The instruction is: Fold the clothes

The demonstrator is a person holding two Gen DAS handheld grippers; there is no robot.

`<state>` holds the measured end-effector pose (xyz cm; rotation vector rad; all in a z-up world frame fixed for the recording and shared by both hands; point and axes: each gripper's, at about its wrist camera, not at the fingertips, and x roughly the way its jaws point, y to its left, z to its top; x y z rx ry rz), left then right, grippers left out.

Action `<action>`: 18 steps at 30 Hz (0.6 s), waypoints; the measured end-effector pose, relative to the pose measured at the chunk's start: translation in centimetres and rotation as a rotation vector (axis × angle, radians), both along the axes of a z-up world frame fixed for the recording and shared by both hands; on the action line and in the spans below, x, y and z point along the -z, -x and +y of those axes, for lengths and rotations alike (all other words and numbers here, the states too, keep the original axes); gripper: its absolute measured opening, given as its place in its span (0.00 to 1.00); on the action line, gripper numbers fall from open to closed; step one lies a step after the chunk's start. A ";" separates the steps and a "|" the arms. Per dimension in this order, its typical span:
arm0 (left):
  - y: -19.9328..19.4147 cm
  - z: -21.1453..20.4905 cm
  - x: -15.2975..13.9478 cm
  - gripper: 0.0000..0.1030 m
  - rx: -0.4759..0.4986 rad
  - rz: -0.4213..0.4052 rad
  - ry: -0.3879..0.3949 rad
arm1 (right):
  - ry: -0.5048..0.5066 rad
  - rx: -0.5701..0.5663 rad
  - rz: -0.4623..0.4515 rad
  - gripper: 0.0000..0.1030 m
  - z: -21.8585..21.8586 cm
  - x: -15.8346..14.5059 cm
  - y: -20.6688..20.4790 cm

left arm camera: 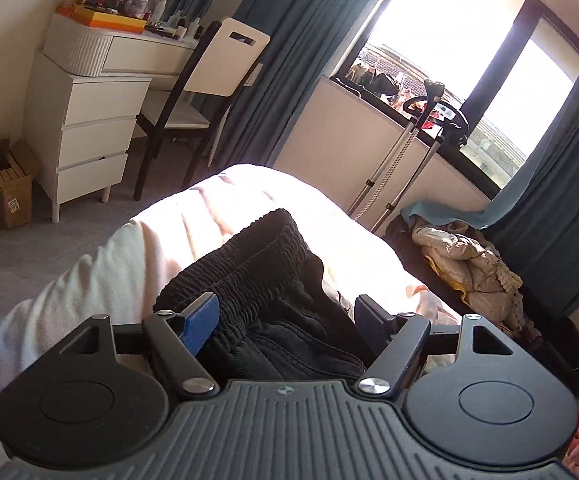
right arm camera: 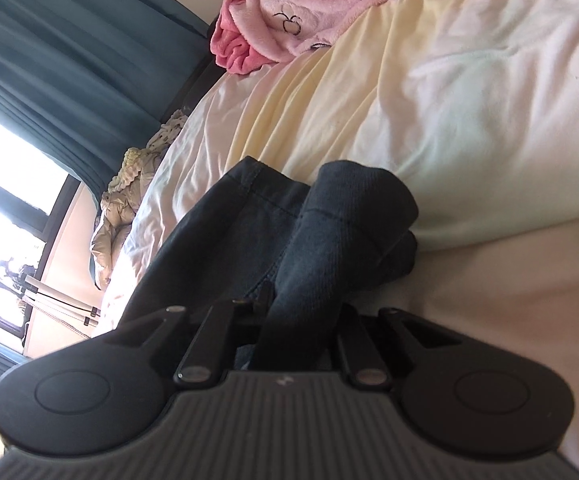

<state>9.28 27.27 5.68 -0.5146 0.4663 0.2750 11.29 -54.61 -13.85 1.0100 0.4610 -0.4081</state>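
Note:
Black trousers (left arm camera: 257, 264) lie on the cream bed (left arm camera: 101, 272), their ribbed elastic waistband nearest the camera in the left wrist view. My left gripper (left arm camera: 285, 308) is open, and the waistband fabric lies between its spread blue pads (left arm camera: 199, 322). In the right wrist view the dark trouser legs (right arm camera: 329, 232) rise from the sheet (right arm camera: 449, 112) with their hemmed ends doubled over. My right gripper (right arm camera: 301, 304) is shut on this bunched leg fabric, which hides its fingertips.
A pink fleece garment (right arm camera: 289, 8) lies at the far end of the bed. A pile of clothes (left arm camera: 469, 264) sits between bed and window wall, beside a metal stand (left arm camera: 401, 160). Across the floor are a white dresser (left arm camera: 85, 128), a chair (left arm camera: 205, 80), a cardboard box (left arm camera: 5, 184) and teal curtains (left arm camera: 289, 40).

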 end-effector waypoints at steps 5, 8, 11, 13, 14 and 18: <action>-6.8 -4.5 2.3 0.77 0.098 0.039 -0.083 | -0.006 -0.010 -0.027 0.12 -0.4 0.6 0.1; -10.2 -6.2 5.4 0.77 0.137 0.075 -0.075 | -0.055 0.041 -0.080 0.19 -1.3 1.4 0.4; -13.6 -7.9 8.5 0.77 0.175 0.112 -0.066 | -0.079 0.057 -0.110 0.24 -1.5 2.1 0.3; -15.9 -9.1 10.6 0.77 0.200 0.136 -0.061 | -0.096 0.068 -0.130 0.26 -1.6 2.5 0.3; -16.4 -9.6 11.3 0.78 0.207 0.154 -0.090 | -0.103 0.073 -0.139 0.27 -1.7 2.7 0.2; -17.0 -11.2 12.3 0.85 0.242 0.193 -0.206 | -0.115 0.085 -0.171 0.29 -2.0 3.2 -0.8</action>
